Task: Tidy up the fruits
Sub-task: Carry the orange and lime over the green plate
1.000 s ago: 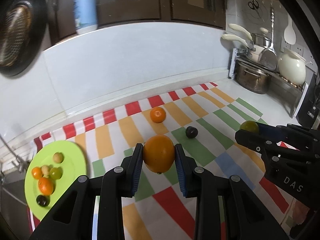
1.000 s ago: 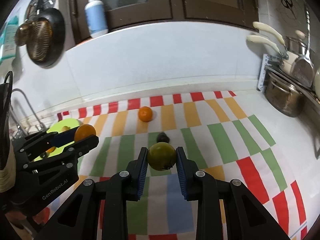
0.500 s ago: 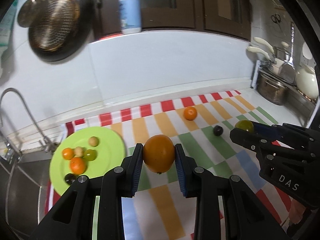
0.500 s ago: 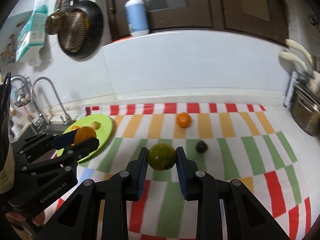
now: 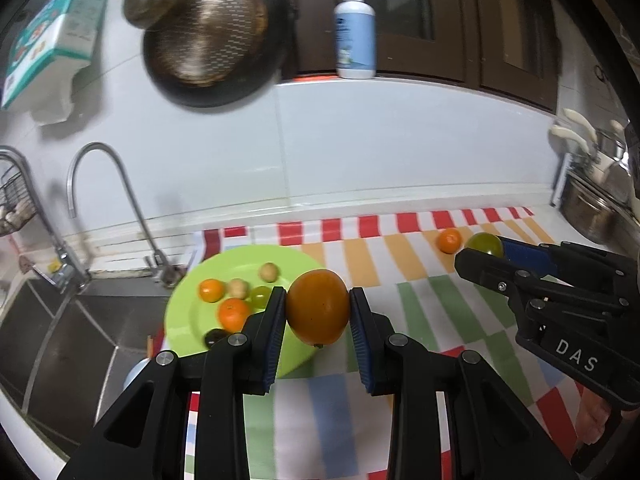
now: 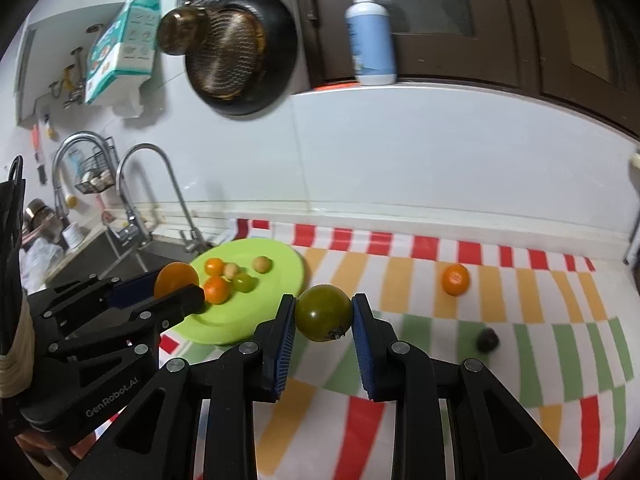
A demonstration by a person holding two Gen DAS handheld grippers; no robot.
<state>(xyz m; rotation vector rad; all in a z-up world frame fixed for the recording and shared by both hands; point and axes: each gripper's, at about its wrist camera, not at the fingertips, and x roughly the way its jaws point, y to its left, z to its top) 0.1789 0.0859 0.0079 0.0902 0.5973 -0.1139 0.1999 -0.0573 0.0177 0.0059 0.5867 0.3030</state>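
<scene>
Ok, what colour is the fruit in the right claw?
Dark olive green fruit, clearest in the right wrist view.

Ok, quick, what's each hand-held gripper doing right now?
Left hand-held gripper: shut on the large round orange fruit.
Right hand-held gripper: shut on the round dark-green fruit.

"DAS" in white on the right gripper [image 5: 482, 254] body, "GenRobot.AI" in white on the left gripper [image 6: 178, 282] body

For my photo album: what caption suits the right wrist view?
Right gripper carrying a green tomato toward the green plate of small fruits.
</scene>
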